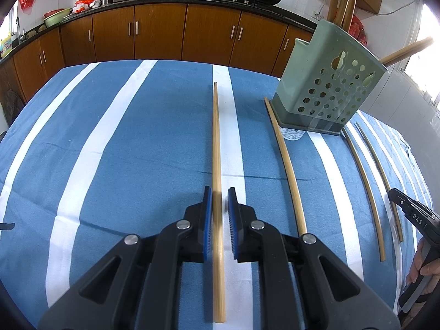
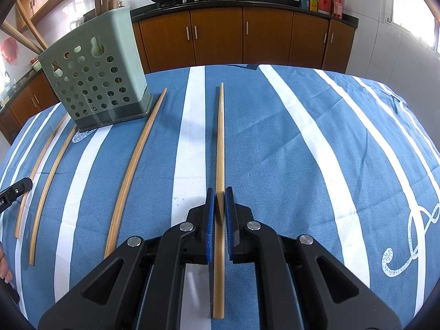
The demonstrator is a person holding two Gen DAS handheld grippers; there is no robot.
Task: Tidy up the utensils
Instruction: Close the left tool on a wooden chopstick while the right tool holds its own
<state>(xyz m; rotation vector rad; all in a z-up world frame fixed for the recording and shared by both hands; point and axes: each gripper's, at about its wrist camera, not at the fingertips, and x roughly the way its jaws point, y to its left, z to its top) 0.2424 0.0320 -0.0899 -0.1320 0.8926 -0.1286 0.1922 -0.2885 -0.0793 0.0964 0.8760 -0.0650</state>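
Note:
My left gripper (image 1: pixel 220 196) straddles a wooden chopstick (image 1: pixel 216 143) that lies on the blue striped cloth; its blue pads stand a little apart from the stick. My right gripper (image 2: pixel 219 195) has its pads closed against another wooden chopstick (image 2: pixel 220 137) that points away from me. A green perforated utensil holder (image 1: pixel 327 88) stands on the cloth with several chopsticks sticking out of its top; it also shows in the right wrist view (image 2: pixel 96 74). Three more chopsticks lie beside the holder (image 1: pixel 286 165) (image 1: pixel 365 187) (image 1: pixel 382 176).
The table is covered by a blue and white striped cloth (image 1: pixel 110 137). Brown kitchen cabinets (image 1: pixel 165 30) with woks on the counter run behind it. The right gripper's body (image 1: pixel 415 214) shows at the left view's right edge.

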